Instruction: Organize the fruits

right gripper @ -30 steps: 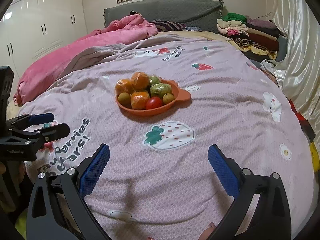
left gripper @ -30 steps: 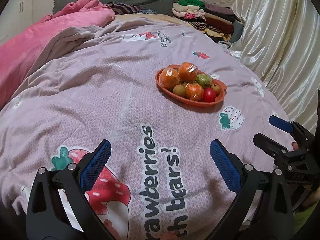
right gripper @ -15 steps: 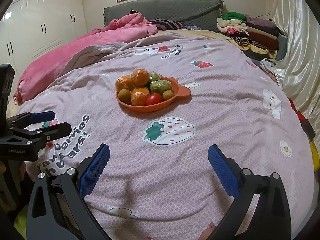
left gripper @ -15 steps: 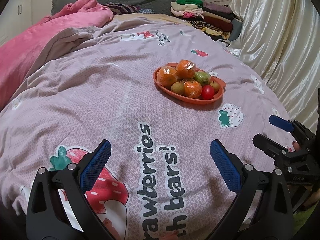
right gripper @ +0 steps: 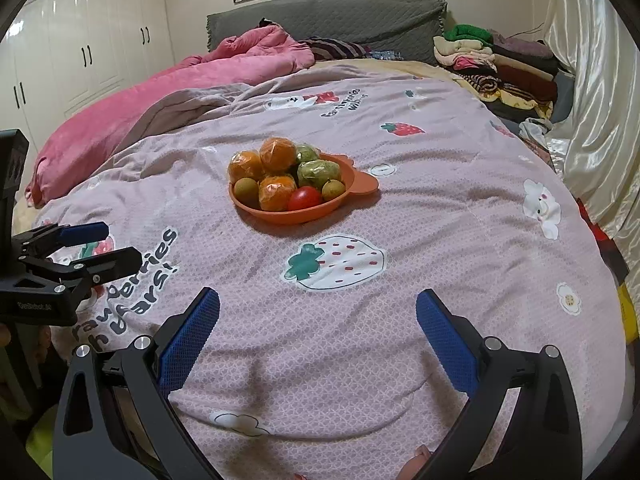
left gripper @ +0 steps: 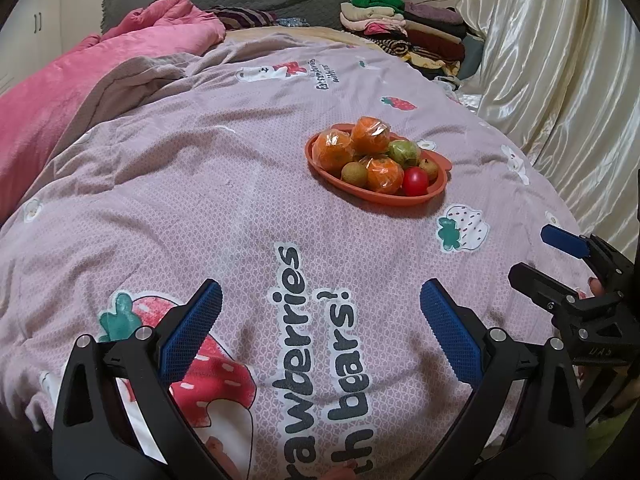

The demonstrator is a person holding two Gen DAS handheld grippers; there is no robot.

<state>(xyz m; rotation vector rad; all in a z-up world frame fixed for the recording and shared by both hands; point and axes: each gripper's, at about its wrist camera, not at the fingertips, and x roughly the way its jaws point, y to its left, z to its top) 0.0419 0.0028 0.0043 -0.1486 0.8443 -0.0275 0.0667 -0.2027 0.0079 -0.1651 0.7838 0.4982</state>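
Note:
An orange plate sits on the pink bedspread, piled with wrapped oranges, green fruits, small brown fruits and a red tomato. My left gripper is open and empty, low over the bedspread, well short of the plate; it also shows in the right wrist view. My right gripper is open and empty near the bed's front edge; it also shows in the left wrist view.
A rumpled pink duvet lies at the back left. Folded clothes are stacked at the back right by a shiny curtain. White wardrobes stand at the left.
The plate has shifted slightly up and left in the left wrist view, as the left gripper tilted a little. The right gripper barely moved. Both jaws stayed open.

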